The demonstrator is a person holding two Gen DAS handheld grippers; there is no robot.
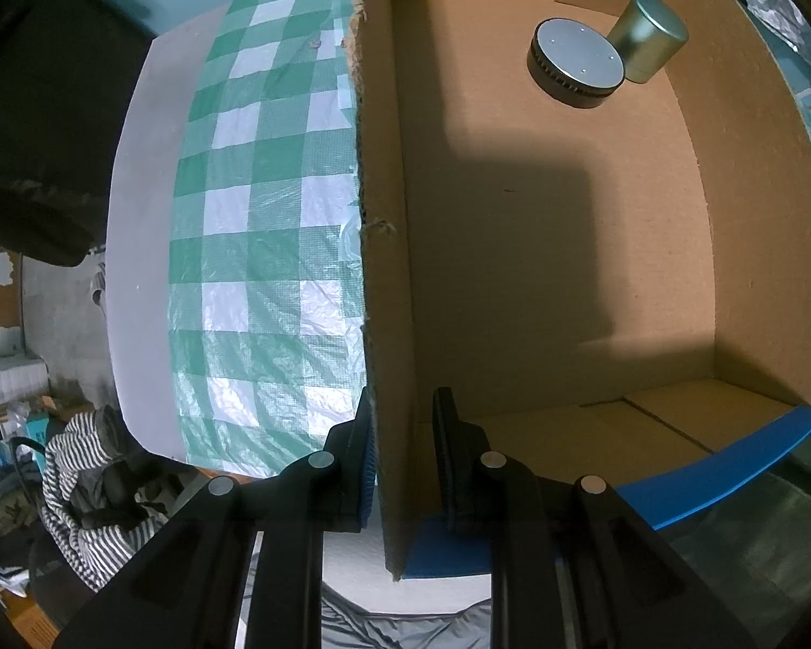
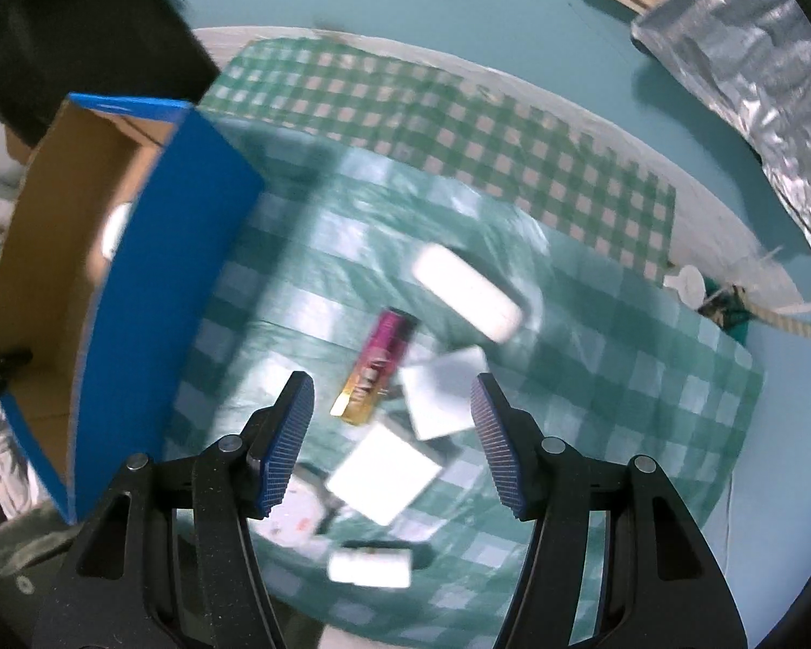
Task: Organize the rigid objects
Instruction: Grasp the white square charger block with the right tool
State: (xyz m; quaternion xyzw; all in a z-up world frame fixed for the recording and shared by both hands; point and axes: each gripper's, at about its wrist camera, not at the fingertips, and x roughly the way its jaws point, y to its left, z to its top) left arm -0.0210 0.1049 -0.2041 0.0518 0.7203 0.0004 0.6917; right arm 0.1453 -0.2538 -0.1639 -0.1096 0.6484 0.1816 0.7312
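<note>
Meanwhile, left gripper jaws pinching cardboard box wall; right gripper jaws spread above pink tube. Next: descend, clamp.

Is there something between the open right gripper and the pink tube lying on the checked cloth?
Nothing visible blocks it. The right gripper is open above the pink tube, with only air between. White flat pieces lie close beside the tube on the checked cloth and may crowd one finger.

Sharp and evenly lit through the left wrist view, with a broad dark shadow across the cardboard box floor. Motion-blurred throughout the right wrist view; curved, darkened at fisheye edges.
</note>
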